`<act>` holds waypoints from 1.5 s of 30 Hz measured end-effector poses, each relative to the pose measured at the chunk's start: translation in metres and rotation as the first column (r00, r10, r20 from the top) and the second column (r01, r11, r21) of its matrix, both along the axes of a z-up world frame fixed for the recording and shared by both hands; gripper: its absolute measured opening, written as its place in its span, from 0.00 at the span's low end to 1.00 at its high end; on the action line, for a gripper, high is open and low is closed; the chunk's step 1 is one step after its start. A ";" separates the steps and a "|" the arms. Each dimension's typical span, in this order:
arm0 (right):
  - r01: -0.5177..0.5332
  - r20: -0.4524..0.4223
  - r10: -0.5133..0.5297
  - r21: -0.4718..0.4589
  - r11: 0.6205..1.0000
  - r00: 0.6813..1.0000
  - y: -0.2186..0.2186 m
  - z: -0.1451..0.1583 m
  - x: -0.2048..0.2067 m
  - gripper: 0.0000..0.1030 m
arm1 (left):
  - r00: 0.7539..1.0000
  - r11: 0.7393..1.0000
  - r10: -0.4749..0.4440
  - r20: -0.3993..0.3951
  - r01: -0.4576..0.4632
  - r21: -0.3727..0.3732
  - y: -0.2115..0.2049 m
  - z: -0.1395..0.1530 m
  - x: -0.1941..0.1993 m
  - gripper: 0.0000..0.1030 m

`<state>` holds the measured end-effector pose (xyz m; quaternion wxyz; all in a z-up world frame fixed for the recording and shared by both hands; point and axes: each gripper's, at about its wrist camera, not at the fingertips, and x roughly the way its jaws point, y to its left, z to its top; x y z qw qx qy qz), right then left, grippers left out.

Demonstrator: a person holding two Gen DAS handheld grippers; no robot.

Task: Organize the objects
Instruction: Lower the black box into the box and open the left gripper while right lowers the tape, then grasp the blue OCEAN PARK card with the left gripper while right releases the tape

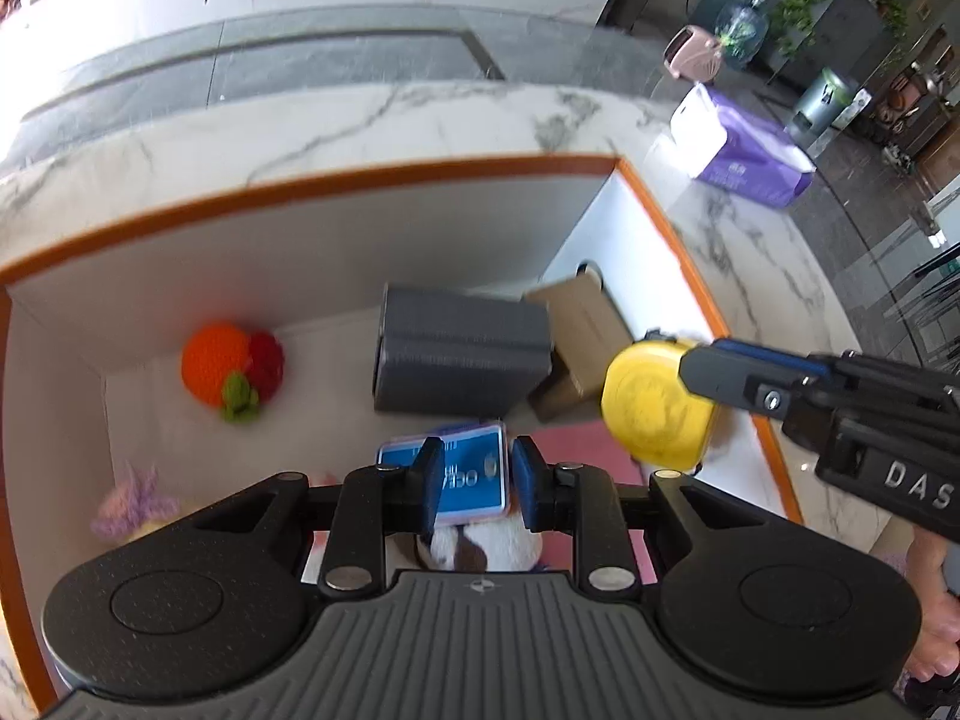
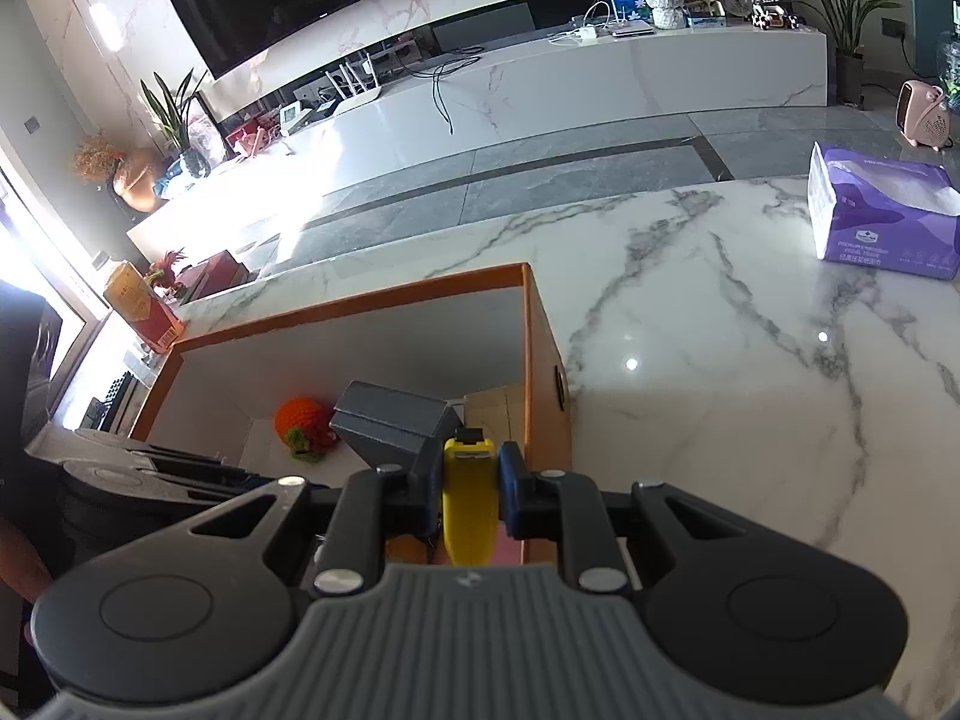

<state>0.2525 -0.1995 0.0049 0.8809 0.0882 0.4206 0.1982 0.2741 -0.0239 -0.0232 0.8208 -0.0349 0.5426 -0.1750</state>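
Two blue-padded fingers (image 2: pixel 513 495) pinch a smooth yellow rounded case (image 2: pixel 470 507).

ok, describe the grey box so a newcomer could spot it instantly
Start at the orange-rimmed white bin on the marble table. Against its far wall, right of the crocheted orange, sits the grey box. It is the only dark, ribbed block; the cardboard box beside it is tan.

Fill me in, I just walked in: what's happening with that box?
A person is tidying things into an orange-rimmed box on a marble table. The right hand-held gripper holds a yellow tape measure over the box's right side. The left hand-held gripper hangs open and empty over a blue card. Already inside lie a grey case, a cardboard box and a crocheted orange.
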 end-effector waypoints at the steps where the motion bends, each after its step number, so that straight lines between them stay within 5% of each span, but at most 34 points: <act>1: -0.002 0.001 0.002 0.000 1.000 1.000 0.000 0.001 0.001 0.20 | 1.000 1.000 0.009 0.016 -0.009 -0.015 0.002 0.003 0.002 0.28; 7: -0.017 0.012 0.017 -0.003 1.000 1.000 0.003 0.004 0.003 0.20 | 0.993 0.996 0.086 0.082 -0.084 -0.021 0.010 0.015 0.020 0.33; 16: -0.035 0.059 0.037 -0.019 0.999 0.998 0.010 0.017 0.018 0.20 | 0.990 0.990 0.137 0.044 -0.135 -0.040 0.013 -0.002 0.032 0.37; 23: -0.237 0.109 0.264 -0.212 0.948 0.958 0.037 0.022 0.057 0.20 | 0.984 0.982 0.174 0.021 -0.172 -0.076 0.022 -0.011 0.030 0.40; 27: -0.362 0.155 0.428 -0.328 0.872 0.891 0.053 0.024 0.065 0.20 | 0.985 0.982 0.173 0.023 -0.170 -0.081 0.023 -0.011 0.030 0.39; 32: -0.517 0.145 0.649 -0.488 0.703 0.747 0.071 0.015 0.061 0.20 | 0.986 0.982 0.169 0.015 -0.167 -0.091 0.024 -0.011 0.030 0.39; 38: -0.595 0.058 0.768 -0.597 0.538 0.637 0.076 0.001 0.070 0.20 | 0.985 0.981 0.170 0.013 -0.168 -0.102 0.026 -0.012 0.030 0.39; 41: -0.610 0.014 0.834 -0.675 0.416 0.552 0.080 -0.008 0.063 0.20 | 0.985 0.980 0.170 0.011 -0.168 -0.104 0.027 -0.012 0.030 0.39; 45: -0.598 -0.062 0.868 -0.748 0.287 0.493 0.084 -0.020 0.057 0.20 | 0.985 0.979 0.170 0.007 -0.169 -0.111 0.028 -0.012 0.029 0.39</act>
